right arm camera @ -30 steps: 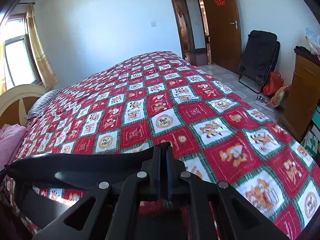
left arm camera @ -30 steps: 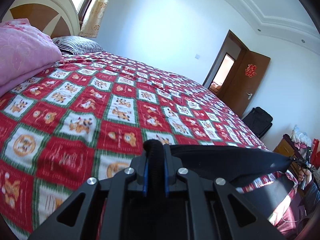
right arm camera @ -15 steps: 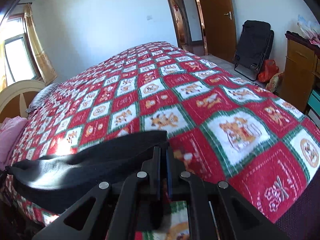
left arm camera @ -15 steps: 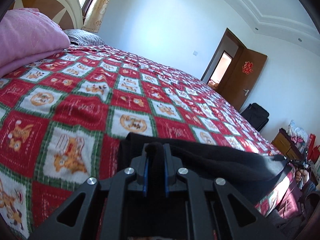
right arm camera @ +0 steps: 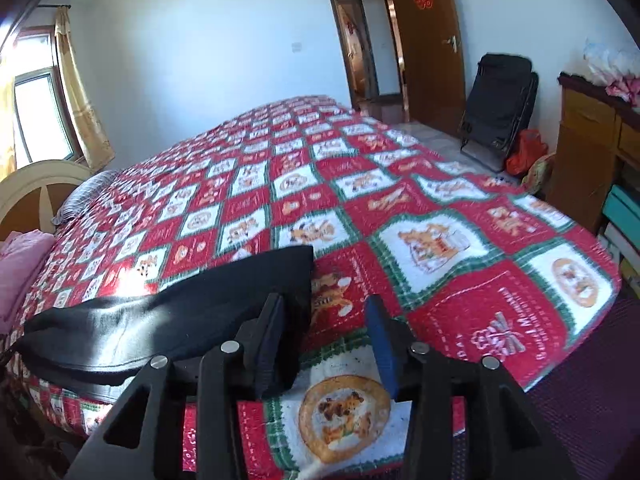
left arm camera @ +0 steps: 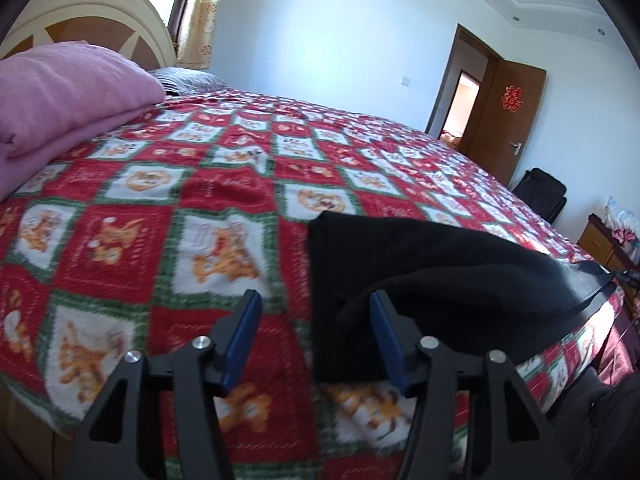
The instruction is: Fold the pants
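Note:
The black pants [left arm camera: 420, 264] lie folded in a long band near the front edge of the red checked bed cover [left arm camera: 140, 216]. My left gripper [left arm camera: 315, 298] hovers over their left end; its jaws are opening and the cloth's edge lies loose between them, pressed by neither pad. In the right wrist view the pants [right arm camera: 192, 312] stretch off to the left. My right gripper [right arm camera: 325, 301] is over their right end with its jaws opening too; its left finger [right arm camera: 272, 332] stands above the cloth, and the right finger is over bare cover [right arm camera: 460, 240].
A folded pink blanket [left arm camera: 60, 92] and a striped pillow [left arm camera: 184, 78] lie by the headboard [left arm camera: 92, 20]. Beyond the bed's foot stand a black folding chair [right arm camera: 500, 108], a wooden cabinet [right arm camera: 592, 140] and an open brown door [left arm camera: 512, 120].
Both grippers sank toward the bed with the pants stretched between them, laid the cloth on the cover, then opened and let it go.

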A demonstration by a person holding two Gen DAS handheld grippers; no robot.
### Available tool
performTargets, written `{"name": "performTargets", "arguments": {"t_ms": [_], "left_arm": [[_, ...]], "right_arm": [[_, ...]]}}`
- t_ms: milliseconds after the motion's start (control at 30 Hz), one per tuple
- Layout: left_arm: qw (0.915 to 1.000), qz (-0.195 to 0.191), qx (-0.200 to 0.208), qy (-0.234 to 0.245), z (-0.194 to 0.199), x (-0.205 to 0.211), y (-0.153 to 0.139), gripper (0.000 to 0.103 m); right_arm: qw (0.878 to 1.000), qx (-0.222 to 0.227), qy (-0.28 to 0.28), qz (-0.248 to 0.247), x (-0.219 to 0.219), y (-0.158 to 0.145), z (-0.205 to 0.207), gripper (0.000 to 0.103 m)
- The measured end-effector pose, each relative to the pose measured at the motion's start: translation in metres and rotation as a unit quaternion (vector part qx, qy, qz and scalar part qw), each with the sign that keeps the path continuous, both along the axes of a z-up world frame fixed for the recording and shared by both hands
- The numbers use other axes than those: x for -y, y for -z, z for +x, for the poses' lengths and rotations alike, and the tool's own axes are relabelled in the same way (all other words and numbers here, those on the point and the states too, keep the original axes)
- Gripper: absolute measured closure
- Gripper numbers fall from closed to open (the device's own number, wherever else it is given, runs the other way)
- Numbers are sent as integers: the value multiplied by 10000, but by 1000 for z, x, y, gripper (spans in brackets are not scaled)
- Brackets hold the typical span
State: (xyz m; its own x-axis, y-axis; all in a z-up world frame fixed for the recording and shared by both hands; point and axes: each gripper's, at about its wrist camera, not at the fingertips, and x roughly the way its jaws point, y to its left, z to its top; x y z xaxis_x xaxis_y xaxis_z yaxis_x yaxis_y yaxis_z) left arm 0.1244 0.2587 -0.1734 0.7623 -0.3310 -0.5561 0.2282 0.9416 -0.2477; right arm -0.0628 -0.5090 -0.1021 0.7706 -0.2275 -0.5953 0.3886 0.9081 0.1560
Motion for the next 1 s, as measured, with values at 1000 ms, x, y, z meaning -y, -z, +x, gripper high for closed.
{"name": "performTargets", "arguments": {"t_ms": [1000], "left_arm": [[9925, 1222, -6, 96, -2, 63, 2, 72]], "right_arm": [[8680, -1358, -4359, -1953, -430, 100, 151, 61]]}}
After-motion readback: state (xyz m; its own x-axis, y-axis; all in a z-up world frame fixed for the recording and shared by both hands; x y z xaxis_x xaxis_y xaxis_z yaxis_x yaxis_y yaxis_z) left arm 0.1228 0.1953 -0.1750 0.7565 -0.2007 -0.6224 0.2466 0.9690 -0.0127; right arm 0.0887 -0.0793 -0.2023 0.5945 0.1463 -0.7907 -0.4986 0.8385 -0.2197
